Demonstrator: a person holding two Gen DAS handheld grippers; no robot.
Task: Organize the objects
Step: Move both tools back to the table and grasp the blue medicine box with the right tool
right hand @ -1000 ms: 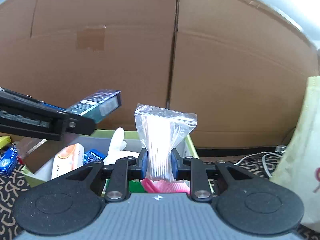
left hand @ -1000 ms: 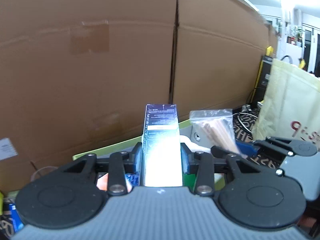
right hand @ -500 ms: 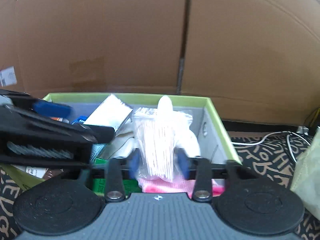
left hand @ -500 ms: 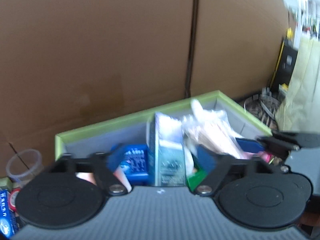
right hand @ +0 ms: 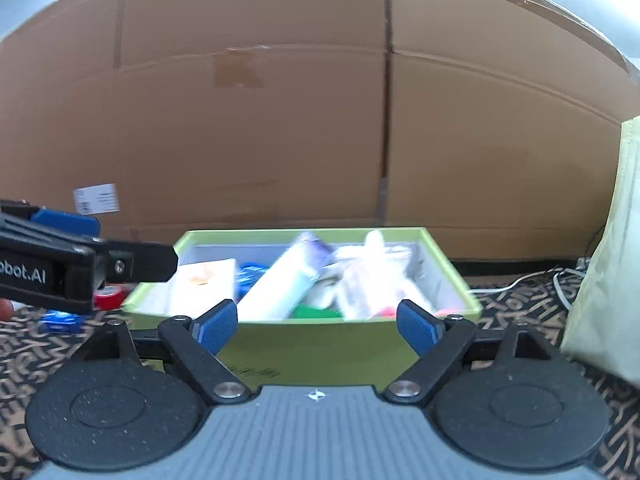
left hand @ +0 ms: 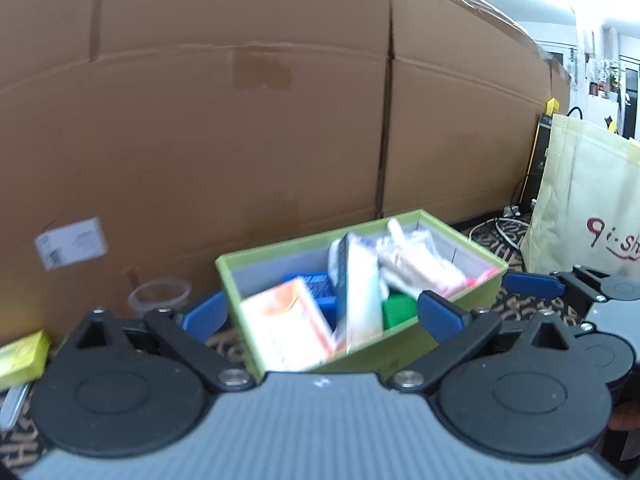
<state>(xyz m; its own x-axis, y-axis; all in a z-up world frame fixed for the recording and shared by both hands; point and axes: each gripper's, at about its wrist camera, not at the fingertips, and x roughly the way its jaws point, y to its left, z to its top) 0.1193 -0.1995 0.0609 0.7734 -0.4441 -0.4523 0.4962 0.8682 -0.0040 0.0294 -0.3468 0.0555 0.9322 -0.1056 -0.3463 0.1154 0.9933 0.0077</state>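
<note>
Left wrist view shows the left gripper (left hand: 322, 314) with its blue fingers (left hand: 440, 316) spread wide apart. They have just been opening, and nothing is held between them. Straight ahead at 12 o'clock sits the green box (left hand: 404, 346) on a patterned floor (left hand: 532, 308). Inside it a tall blue and white carton (left hand: 356, 296) leans tilted in the middle. At 9 o'clock from the carton lies an orange and white packet (left hand: 288, 324). At 2 o'clock from it lies the clear bag of sticks (left hand: 416, 264), blurred. A clear plastic cup (left hand: 160, 296) stands at 9 o'clock from the box, and a yellow box (left hand: 22, 358) lies farther out at 8 o'clock. A cream bag (left hand: 588, 208) stands at 3 o'clock. Big brown cardboard (left hand: 240, 120) fills the back.

Right wrist view shows the right gripper (right hand: 318, 326) with its fingers (right hand: 214, 326) wide apart too. They have just been opening, and they hold nothing. The green box (right hand: 320, 344) is just ahead of them, with the carton (right hand: 288, 280) and the bag of sticks (right hand: 368, 280) lying inside. The left gripper (right hand: 80, 264) pokes in from 9 o'clock. A red roll (right hand: 110, 298) lies at 9 o'clock from the box.
</note>
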